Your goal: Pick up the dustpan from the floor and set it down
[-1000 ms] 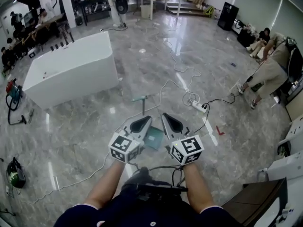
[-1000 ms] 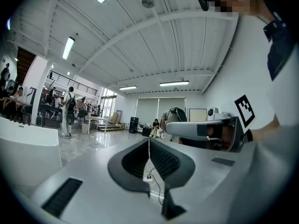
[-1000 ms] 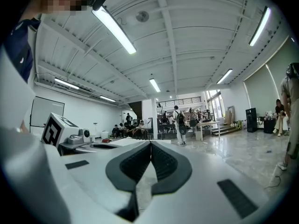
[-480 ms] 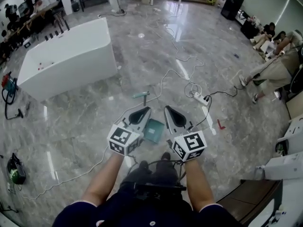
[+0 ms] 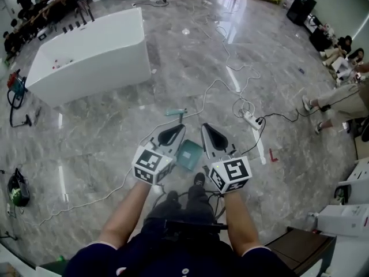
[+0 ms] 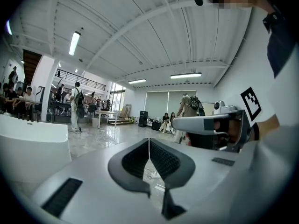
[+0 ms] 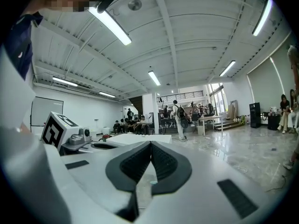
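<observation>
A teal dustpan [image 5: 189, 154] stands on the grey marble floor, its long handle [image 5: 176, 112] rising from it. In the head view it lies between and just beyond my two grippers, partly covered by them. My left gripper [image 5: 173, 134] is to its left, held above the floor, jaws shut with nothing between them [image 6: 148, 141]. My right gripper [image 5: 208, 133] is to its right, also shut and empty [image 7: 150, 144]. Neither gripper touches the dustpan. The gripper views look level across the room, and the pan itself does not show in them.
A white bathtub [image 5: 92, 56] stands at the far left. A power strip [image 5: 252, 120] with trailing cables lies right of the dustpan, near a red floor mark [image 5: 271, 154]. People sit at the right edge [image 5: 340, 94]. A dark cabinet [image 5: 302, 247] is at the lower right.
I have walked forward with both grippers. The dustpan has come closer in the view and now sits right between the gripper tips. Both grippers stay shut.
</observation>
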{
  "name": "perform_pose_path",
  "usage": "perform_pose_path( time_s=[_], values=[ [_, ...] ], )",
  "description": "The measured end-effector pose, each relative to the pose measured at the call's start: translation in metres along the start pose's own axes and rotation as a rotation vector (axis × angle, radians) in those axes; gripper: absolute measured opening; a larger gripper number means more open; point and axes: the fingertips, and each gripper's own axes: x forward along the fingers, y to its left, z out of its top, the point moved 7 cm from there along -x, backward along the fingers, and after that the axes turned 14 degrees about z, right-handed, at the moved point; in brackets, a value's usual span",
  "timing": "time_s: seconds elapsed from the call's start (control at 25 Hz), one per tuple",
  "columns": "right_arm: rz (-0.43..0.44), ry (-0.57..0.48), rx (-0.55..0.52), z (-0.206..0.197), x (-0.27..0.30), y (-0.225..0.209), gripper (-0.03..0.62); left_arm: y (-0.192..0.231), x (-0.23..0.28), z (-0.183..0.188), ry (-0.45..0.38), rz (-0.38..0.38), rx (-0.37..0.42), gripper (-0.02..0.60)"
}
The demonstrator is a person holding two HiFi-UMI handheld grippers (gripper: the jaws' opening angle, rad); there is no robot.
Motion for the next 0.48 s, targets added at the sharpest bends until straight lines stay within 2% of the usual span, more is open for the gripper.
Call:
perform_pose_path(
  time_s=[0.32,0.48],
  values=[
    [0.028,0.035,0.022,-0.014,0.007,-0.036,0.006,0.001,0.033,-0.012,0.045,0.054,-0.016,0.015],
    [0.029,0.058,0.045,-0.029,0.009,-0.051,0.006,0.005,0.052,-0.042,0.109,0.095,-0.004,0.015]
  ],
)
